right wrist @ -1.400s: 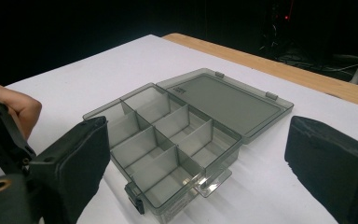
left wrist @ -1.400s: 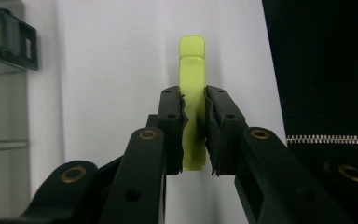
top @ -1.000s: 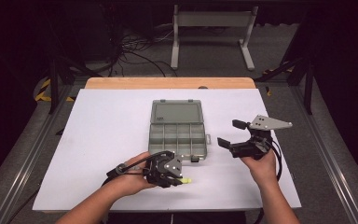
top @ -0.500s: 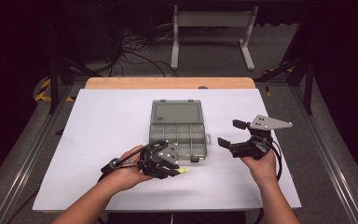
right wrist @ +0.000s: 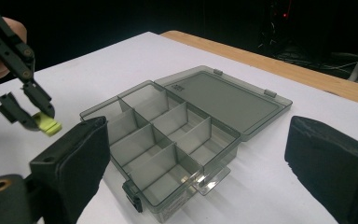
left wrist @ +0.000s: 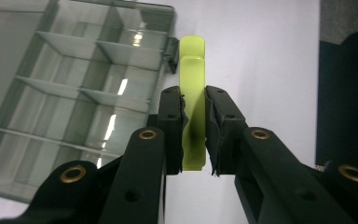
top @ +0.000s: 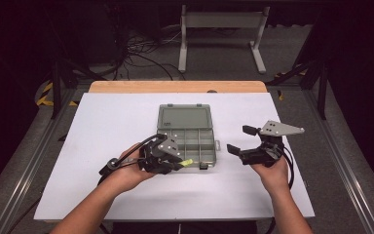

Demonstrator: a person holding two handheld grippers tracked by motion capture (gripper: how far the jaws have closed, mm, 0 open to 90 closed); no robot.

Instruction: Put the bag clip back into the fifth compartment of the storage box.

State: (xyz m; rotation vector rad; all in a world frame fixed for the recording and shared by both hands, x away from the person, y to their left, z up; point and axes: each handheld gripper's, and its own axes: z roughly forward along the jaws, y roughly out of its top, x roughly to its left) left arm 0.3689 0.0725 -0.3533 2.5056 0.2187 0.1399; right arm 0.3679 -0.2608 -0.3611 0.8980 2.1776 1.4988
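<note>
Left gripper (top: 184, 163) carries a yellow-green clip (top: 187, 162) at the near edge of the open organiser box (top: 190, 139)

On the white table (top: 102, 126), the left gripper clamps the yellow-green clip between its black pads (left wrist: 172, 121), the clip's far end sticking out past the tips and hanging just off the near left corner of the grey compartment box, clear of the tabletop. The box lies in the middle of the table with its lid (top: 184, 118) folded flat to the far side and its divided compartments showing. The right gripper (top: 243, 141) sits to the right of the box, near but apart from it, its jaws spread wide with nothing between them
</note>
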